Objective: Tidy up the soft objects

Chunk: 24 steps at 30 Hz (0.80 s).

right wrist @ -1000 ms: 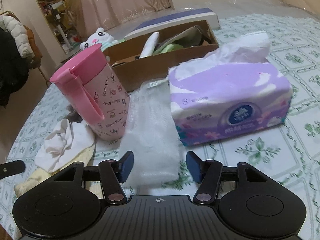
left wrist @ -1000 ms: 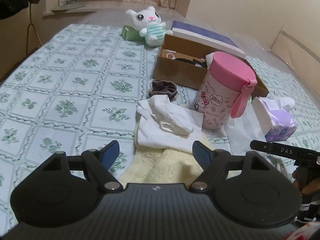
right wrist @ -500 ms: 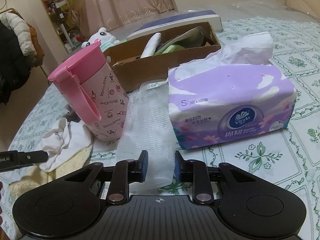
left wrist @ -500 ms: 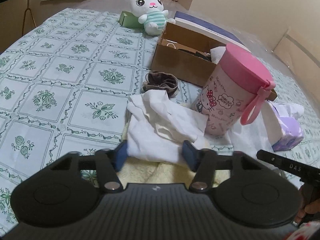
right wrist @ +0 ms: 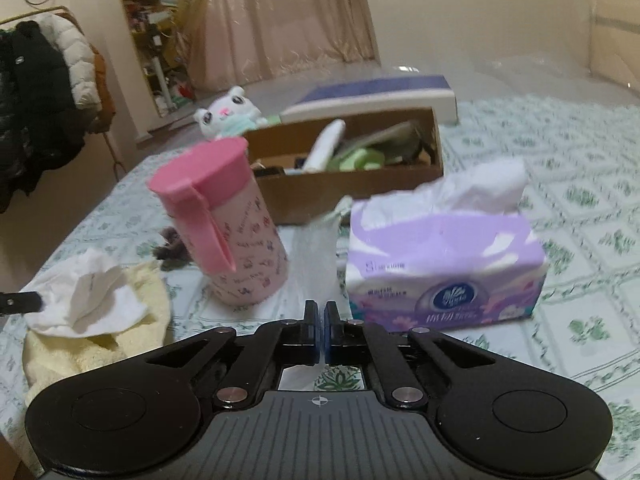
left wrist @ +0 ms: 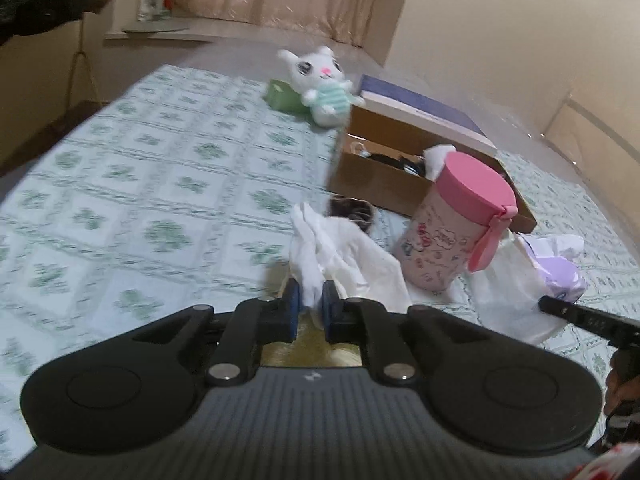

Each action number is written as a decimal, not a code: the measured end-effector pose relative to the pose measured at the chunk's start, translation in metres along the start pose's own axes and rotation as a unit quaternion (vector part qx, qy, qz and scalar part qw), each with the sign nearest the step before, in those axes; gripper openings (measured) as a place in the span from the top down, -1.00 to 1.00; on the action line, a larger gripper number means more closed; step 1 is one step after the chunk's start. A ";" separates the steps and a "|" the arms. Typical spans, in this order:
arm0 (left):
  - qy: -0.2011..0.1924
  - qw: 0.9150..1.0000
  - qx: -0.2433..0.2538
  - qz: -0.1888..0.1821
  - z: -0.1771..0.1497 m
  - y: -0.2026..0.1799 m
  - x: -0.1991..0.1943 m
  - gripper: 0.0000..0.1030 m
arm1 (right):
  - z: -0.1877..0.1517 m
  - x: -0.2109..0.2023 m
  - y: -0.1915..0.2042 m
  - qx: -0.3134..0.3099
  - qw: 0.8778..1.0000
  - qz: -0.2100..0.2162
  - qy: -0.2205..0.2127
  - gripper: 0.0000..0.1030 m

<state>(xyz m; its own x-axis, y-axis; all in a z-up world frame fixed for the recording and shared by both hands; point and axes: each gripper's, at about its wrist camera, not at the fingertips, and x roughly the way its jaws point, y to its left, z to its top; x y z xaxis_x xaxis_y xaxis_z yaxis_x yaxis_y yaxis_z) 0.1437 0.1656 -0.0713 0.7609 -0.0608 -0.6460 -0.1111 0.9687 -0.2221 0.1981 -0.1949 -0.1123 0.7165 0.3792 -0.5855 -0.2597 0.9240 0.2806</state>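
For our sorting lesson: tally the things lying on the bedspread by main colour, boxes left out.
White: 3 - plush cat, cloth, mesh sheet
Pink: 1 - canister
Purple: 1 - tissue pack
Yellow: 1 - towel
Brown: 1 - fuzzy item
Total: 7

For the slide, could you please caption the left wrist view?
Left gripper closing on a white cloth beside the pink canister on the bed.
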 end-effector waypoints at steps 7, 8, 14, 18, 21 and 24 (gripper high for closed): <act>-0.001 0.999 -0.018 0.029 -0.008 0.027 -0.036 0.80 | 0.001 -0.021 0.007 -0.011 1.000 0.008 -0.003 0.96; 0.000 0.999 -0.020 0.027 -0.009 0.030 -0.037 0.79 | 0.000 -0.023 0.007 -0.011 1.000 0.008 -0.002 0.96; 0.027 0.999 -0.011 0.040 -0.020 0.035 -0.026 0.77 | -0.004 -0.029 0.008 -0.006 1.000 0.011 0.006 0.96; 0.040 0.998 -0.007 0.037 -0.024 0.036 -0.015 0.76 | -0.005 -0.029 0.004 -0.001 1.000 0.010 0.010 0.96; 0.054 0.998 -0.004 0.043 -0.029 0.036 -0.006 0.88 | -0.005 -0.031 0.002 -0.002 1.000 0.010 0.009 0.96; 0.051 0.998 0.002 0.045 -0.031 0.033 -0.005 0.89 | -0.005 -0.032 0.002 -0.004 1.000 0.011 0.007 0.96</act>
<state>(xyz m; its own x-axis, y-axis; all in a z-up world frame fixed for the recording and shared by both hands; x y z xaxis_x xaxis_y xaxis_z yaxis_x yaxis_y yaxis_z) 0.1165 0.1903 -0.0975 0.6785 0.0017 -0.7346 -0.1734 0.9721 -0.1580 0.1717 -0.2052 -0.0967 0.7013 0.3998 -0.5903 -0.2801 0.9159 0.2876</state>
